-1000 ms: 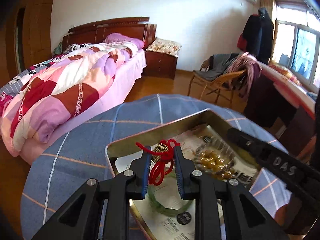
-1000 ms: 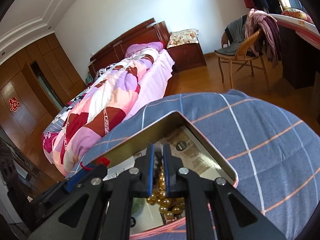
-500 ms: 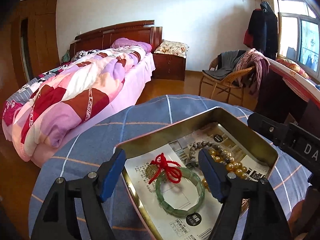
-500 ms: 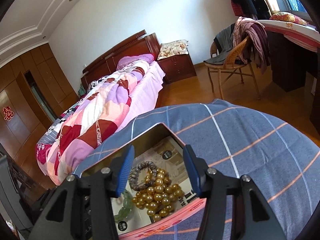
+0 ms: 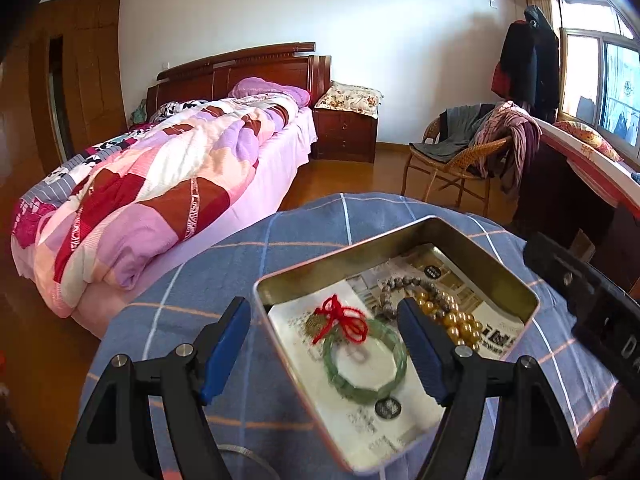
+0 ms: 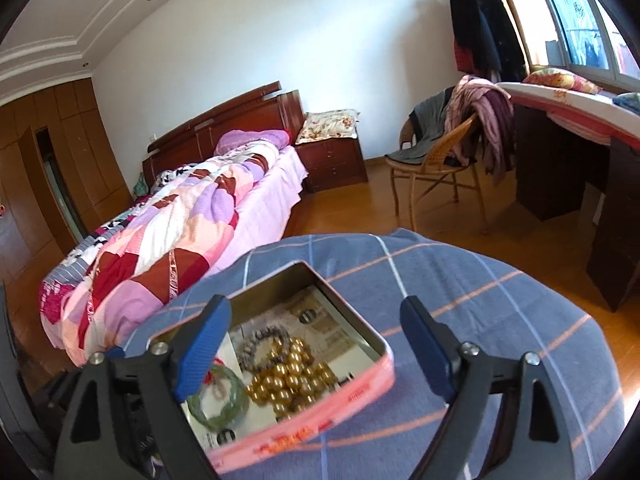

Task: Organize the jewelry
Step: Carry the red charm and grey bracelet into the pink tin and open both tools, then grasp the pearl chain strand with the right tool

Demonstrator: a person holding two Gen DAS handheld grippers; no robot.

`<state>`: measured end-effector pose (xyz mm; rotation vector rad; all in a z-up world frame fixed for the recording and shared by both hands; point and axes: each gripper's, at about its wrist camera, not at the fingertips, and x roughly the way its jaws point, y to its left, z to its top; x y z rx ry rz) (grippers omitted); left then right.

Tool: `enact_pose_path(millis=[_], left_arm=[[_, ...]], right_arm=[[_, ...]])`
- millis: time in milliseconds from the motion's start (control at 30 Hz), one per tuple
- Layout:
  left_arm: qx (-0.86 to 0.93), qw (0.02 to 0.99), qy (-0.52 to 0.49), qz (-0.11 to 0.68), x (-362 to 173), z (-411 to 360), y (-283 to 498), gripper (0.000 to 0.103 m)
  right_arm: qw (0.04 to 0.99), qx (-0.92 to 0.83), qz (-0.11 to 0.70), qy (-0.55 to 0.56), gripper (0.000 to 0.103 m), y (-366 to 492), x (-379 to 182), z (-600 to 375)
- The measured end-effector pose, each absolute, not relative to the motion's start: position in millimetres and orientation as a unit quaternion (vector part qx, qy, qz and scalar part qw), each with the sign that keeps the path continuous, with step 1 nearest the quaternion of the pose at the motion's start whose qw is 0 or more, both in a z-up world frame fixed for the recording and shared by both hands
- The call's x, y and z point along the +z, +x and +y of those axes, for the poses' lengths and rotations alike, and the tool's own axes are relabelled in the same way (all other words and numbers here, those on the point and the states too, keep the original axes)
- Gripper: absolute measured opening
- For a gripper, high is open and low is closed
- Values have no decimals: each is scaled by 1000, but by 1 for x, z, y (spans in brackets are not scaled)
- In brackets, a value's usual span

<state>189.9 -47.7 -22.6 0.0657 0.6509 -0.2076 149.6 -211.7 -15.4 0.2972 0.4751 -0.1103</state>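
Jewelry is sitting inside the tin box on the blue checked cloth, likely so it stays gathered in one place. Largest down: green bangle, gold bead strand, grey bead bracelet, red knotted charm. Left gripper is hovering wide, empty. Right gripper jaws have just been opening, nothing pinched between them.

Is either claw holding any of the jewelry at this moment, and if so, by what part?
Nothing is held. The left claw and right claw are both open, the right's jaws having just been opening. The green bangle and gold beads lie in the tin.
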Motion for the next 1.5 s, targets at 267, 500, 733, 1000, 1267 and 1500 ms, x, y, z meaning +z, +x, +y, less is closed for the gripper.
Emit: enact_pose_path(millis=[267, 500, 733, 1000, 1267, 1500], left_arm=[[-95, 941, 32, 322, -18, -35, 153, 76], [-96, 942, 35, 320, -15, -26, 122, 76], [-103, 940, 27, 323, -21, 1, 96, 76], [-111, 932, 17, 345, -41, 36, 66, 76], [-145, 923, 46, 355, -58, 43, 38, 75], [-148, 913, 46, 377, -72, 44, 35, 76]], right_arm=[[960, -54, 239, 136, 89, 108, -10, -205], [960, -42, 243, 130, 89, 82, -8, -196], [959, -34, 259, 108, 89, 55, -16, -191], [945, -10, 308, 109, 87, 40, -43, -192], [929, 29, 357, 96, 74, 26, -64, -181], [904, 103, 407, 85, 74, 23, -80, -149]])
